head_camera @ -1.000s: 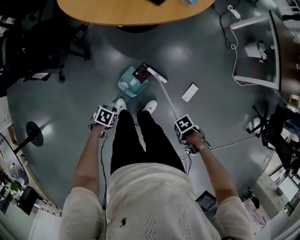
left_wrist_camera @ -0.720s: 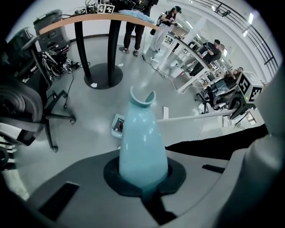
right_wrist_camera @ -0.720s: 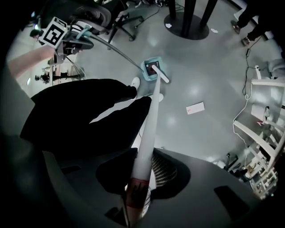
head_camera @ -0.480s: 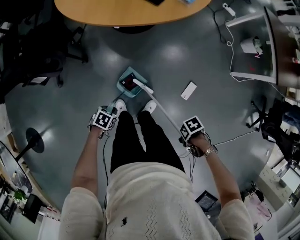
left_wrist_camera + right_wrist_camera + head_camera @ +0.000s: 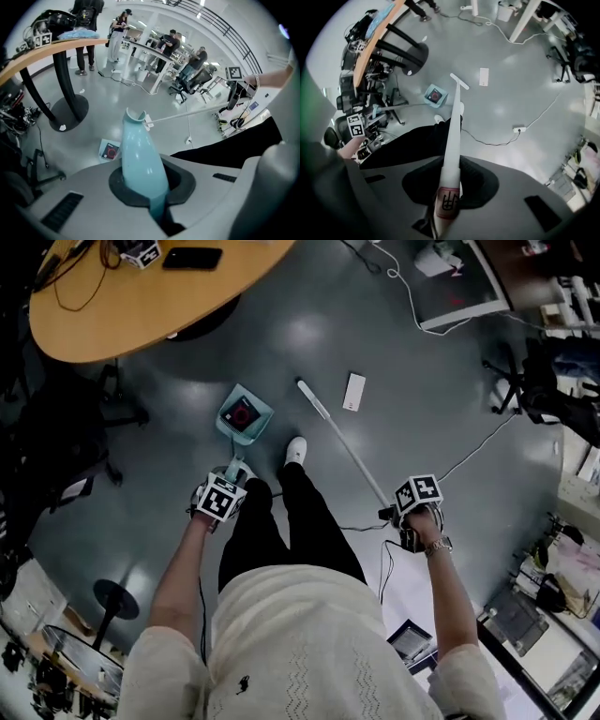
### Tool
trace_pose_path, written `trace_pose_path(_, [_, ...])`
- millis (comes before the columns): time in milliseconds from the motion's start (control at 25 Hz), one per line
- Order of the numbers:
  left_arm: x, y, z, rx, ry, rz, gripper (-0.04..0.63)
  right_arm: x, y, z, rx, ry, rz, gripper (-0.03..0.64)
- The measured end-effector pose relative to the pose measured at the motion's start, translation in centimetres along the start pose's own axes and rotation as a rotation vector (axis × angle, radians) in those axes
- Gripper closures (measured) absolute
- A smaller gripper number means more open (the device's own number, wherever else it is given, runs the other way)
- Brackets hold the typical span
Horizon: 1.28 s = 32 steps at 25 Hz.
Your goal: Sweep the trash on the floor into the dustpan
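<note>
The person holds two tongs, one per hand. The left tongs (image 5: 227,486) are clamped on the teal handle (image 5: 140,159) of the single dustpan (image 5: 246,418), which sits on the grey floor (image 5: 309,334) just ahead of the person's feet. One dark square piece of trash (image 5: 242,412) with a red mark lies inside the pan. The right tongs (image 5: 398,512) are closed on the white pole of the one broom (image 5: 347,451). The pole slants forward and to the left across the floor to its narrow white head (image 5: 314,397). That head lies to the right of the dustpan, apart from it. One flat white card (image 5: 354,392) lies on the floor just right of the broom head, not touching it. One white shoe (image 5: 295,450) shows clearly between pan and pole.

The floor around the broom head and card is open. Beyond the dustpan, the curved edge of one wooden tabletop (image 5: 122,306) closes the far left. One thin cable (image 5: 478,451) runs over the floor to the right of the pole. In the head view, dark chair bases crowd the left edge.
</note>
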<state>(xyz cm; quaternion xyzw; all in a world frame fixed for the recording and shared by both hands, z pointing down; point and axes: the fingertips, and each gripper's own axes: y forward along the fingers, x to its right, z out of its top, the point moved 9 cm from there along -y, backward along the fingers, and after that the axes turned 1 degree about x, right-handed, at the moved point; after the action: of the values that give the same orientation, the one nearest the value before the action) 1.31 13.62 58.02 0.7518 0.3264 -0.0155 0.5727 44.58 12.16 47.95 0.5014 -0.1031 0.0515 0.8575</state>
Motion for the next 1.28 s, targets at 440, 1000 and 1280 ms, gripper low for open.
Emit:
trace_pose_path(440, [-4.3, 4.1, 5.9, -0.207, 0.225, 0.03, 0.586, 14.0, -0.9, 2.7, 0.163, 0.387, 0.078, 0.52])
trace_pose_path(1000, [-3.5, 10.8, 19.5, -0.356, 0.445, 0.047, 0.586, 10.3, 2.5, 9.3, 0.031, 0.186, 0.003, 0.518])
trace_pose_path(1280, [-2.6, 12.5, 22.6, -0.355, 0.47, -0.024, 0.586, 1.9, 3.2, 10.5, -0.003, 0.107, 0.081, 0.517])
